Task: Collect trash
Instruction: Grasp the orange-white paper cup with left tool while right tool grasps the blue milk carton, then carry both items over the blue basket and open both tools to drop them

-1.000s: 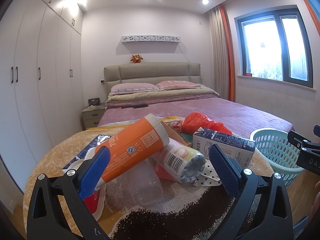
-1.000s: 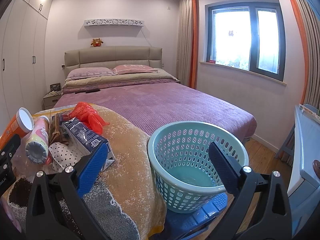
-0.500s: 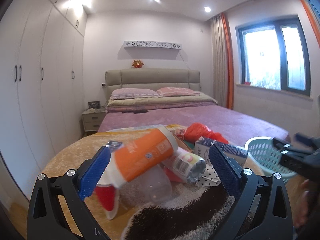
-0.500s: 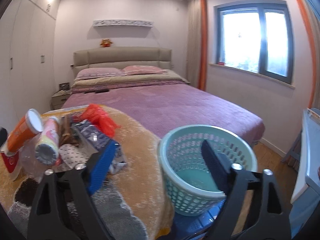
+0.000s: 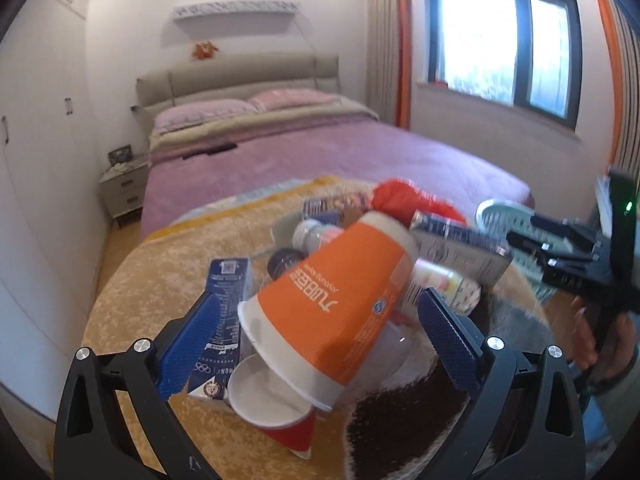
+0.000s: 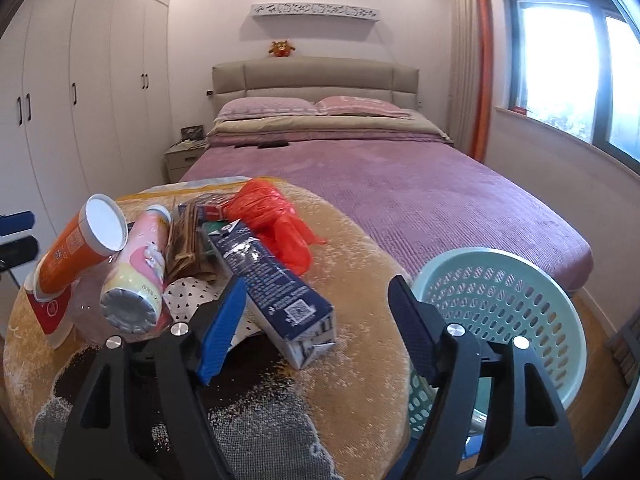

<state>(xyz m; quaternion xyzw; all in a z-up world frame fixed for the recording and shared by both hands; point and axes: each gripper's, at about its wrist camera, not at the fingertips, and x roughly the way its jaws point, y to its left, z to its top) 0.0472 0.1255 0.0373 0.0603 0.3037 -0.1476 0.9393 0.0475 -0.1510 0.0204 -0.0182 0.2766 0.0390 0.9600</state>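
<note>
A pile of trash lies on a round table with a tan plush cover (image 5: 168,280). An orange paper cup (image 5: 332,304) leans on a red cup (image 5: 280,420), between the open jaws of my left gripper (image 5: 320,344). In the right wrist view the orange cup (image 6: 76,248) stands beside a pink tube can (image 6: 138,272), a dark blue carton (image 6: 276,284) and a red plastic bag (image 6: 276,220). My right gripper (image 6: 320,332) is open and empty, just in front of the carton's near end. A mint green basket (image 6: 500,312) stands at the right.
A second blue carton (image 5: 224,312) lies left of the orange cup. A brown paper piece (image 6: 188,248) and a dotted wrapper (image 6: 188,296) sit in the pile. A bed with a purple cover (image 6: 400,184) lies behind the table. White wardrobes (image 6: 60,100) line the left wall.
My left gripper has moved forward and up over the pile, so the orange cup now lies between its jaws. My right gripper has swung left from the basket toward the blue carton.
</note>
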